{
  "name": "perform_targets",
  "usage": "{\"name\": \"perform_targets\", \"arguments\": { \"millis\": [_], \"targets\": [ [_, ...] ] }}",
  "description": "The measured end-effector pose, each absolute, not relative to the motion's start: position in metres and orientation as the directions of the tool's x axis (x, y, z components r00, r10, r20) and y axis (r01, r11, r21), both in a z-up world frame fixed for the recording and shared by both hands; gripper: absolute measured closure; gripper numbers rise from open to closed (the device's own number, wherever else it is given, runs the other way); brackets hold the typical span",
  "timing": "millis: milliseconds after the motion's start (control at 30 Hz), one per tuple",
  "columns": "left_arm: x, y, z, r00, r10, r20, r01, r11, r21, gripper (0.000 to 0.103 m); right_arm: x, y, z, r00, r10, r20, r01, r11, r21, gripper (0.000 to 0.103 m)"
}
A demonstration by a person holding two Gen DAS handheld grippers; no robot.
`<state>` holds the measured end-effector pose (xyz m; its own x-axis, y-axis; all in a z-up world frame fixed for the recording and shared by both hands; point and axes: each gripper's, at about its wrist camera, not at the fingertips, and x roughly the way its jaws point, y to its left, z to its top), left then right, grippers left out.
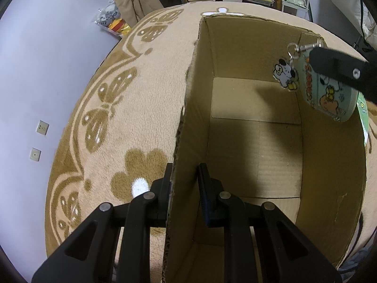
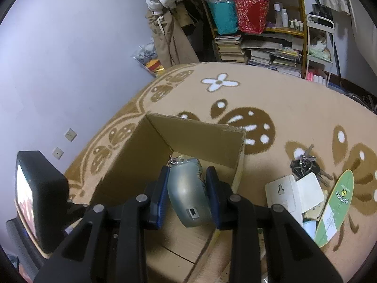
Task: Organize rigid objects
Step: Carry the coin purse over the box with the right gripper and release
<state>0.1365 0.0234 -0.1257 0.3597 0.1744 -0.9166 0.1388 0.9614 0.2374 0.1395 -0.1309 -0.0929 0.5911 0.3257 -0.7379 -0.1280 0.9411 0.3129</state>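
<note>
A rounded, pale teal case (image 2: 188, 188) with a smooth, slightly glossy shell is clamped between the pads of the right gripper (image 2: 188, 188) and is held over the open cardboard box (image 2: 200, 139) at the centre of the right wrist view; in the left wrist view it appears at the upper right, printed with cartoon figures, with a flat charm (image 1: 284, 73) dangling from a metal ring and clip. The left gripper (image 1: 183, 188) is closed on the box's near wall, whose torn corrugated edge is seen between its fingers. If the case were released from this height, a hard knock on the bare box floor could be expected, and the loose charm might be caught on the ragged rim. The light box could also be tipped if the wall were let go. Keys (image 2: 306, 165), cards (image 2: 294, 193) and a green oval tag (image 2: 334, 207) are left on the plush patterned rug (image 2: 282, 99) at the lower right.
</note>
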Motion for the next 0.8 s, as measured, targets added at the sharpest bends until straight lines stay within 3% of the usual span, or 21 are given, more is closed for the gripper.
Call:
{"name": "perform_targets", "arguments": {
  "millis": [233, 300, 333, 367, 500, 667, 800],
  "targets": [
    [0.136, 0.023, -0.125, 0.360, 0.159, -0.919, 0.142, 0.964, 0.223, 0.085, 0.137, -0.140, -0.079, 0.617, 0.327, -0.716, -0.119, 0.938, 0.325, 0.069],
    [0.135, 0.023, -0.126, 0.362, 0.177, -0.915, 0.141, 0.960, 0.241, 0.085, 0.134, -0.144, -0.072, 0.629, 0.316, -0.711, -0.117, 0.942, 0.314, 0.056],
    [0.135, 0.023, -0.126, 0.362, 0.176, -0.916, 0.140, 0.961, 0.240, 0.085, 0.130, -0.147, -0.068, 0.640, 0.307, -0.704, -0.114, 0.945, 0.308, 0.040],
    [0.136, 0.023, -0.126, 0.362, 0.175, -0.916, 0.139, 0.961, 0.238, 0.085, 0.127, -0.150, -0.064, 0.653, 0.297, -0.697, -0.109, 0.947, 0.302, 0.030],
    [0.136, 0.024, -0.126, 0.358, 0.170, -0.918, 0.136, 0.963, 0.232, 0.085, 0.117, -0.162, -0.056, 0.662, 0.272, -0.698, -0.104, 0.956, 0.274, 0.026],
    [0.137, 0.024, -0.125, 0.358, 0.169, -0.918, 0.136, 0.964, 0.230, 0.085, 0.108, -0.179, -0.059, 0.660, 0.240, -0.712, -0.053, 0.960, 0.275, 0.000],
    [0.137, 0.026, -0.126, 0.355, 0.165, -0.920, 0.132, 0.966, 0.223, 0.085, 0.099, -0.192, -0.072, 0.641, 0.213, -0.737, -0.003, 0.961, 0.276, 0.000]
  ]
}}
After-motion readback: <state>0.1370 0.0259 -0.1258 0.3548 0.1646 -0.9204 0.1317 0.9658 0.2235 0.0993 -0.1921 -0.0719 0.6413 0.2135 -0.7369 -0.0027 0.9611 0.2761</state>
